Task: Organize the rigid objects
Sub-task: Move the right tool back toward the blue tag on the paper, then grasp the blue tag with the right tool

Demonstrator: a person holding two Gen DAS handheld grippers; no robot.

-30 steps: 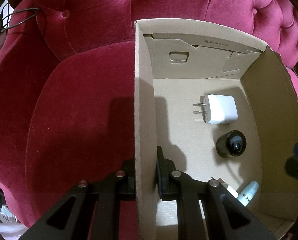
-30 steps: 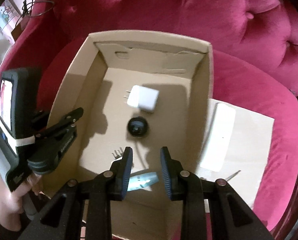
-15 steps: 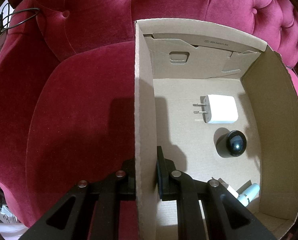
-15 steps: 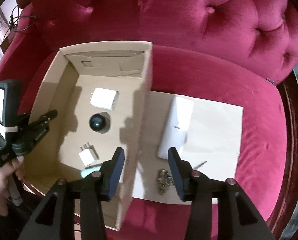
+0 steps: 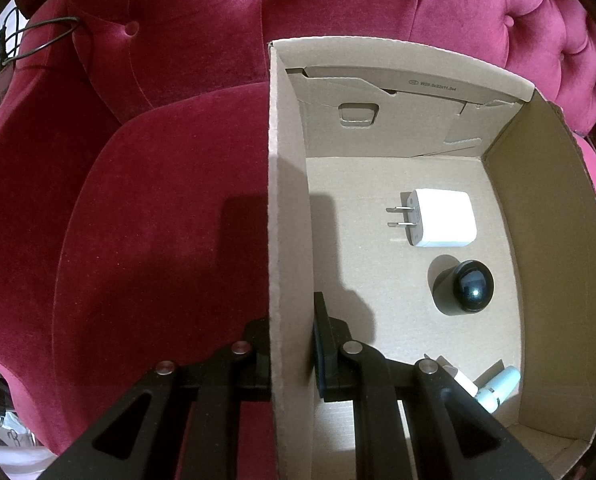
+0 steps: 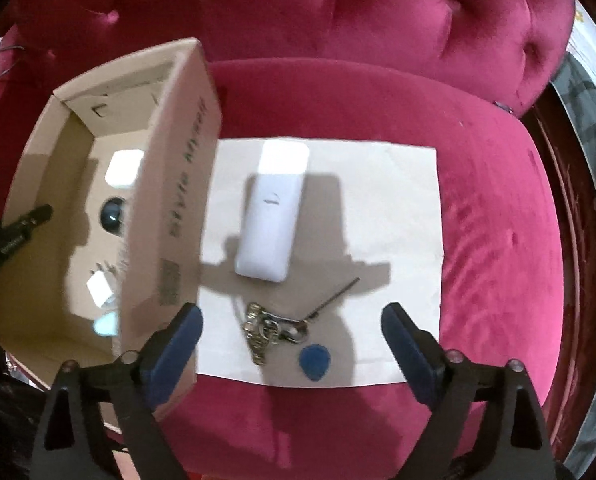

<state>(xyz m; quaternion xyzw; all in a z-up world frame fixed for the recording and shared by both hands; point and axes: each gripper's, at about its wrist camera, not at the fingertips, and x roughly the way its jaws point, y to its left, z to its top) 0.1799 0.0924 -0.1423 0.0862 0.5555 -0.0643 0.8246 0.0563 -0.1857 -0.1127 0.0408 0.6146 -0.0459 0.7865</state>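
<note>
My left gripper point(image 5: 291, 344) is shut on the left wall of a cardboard box point(image 5: 287, 200), one finger inside and one outside. Inside lie a white plug adapter point(image 5: 442, 218), a black round object point(image 5: 464, 288), a small white plug point(image 5: 458, 378) and a pale blue tube point(image 5: 498, 386). My right gripper point(image 6: 291, 344) is open wide and empty above a paper sheet point(image 6: 398, 208). On the sheet lie a white oblong device point(image 6: 271, 212), a bunch of keys point(image 6: 271, 328), a blue pick point(image 6: 314, 362) and a thin metal pin point(image 6: 334, 298). The box point(image 6: 169, 208) stands left of the sheet.
Everything rests on a crimson velvet tufted sofa point(image 6: 490, 200). A black cable point(image 5: 29, 40) hangs at the far left. The sofa's dark wooden edge point(image 6: 578, 220) runs down the right side.
My right gripper has moved right, out from over the box to above the paper sheet, and its jaws have opened wide. My left gripper has kept its hold on the box wall.
</note>
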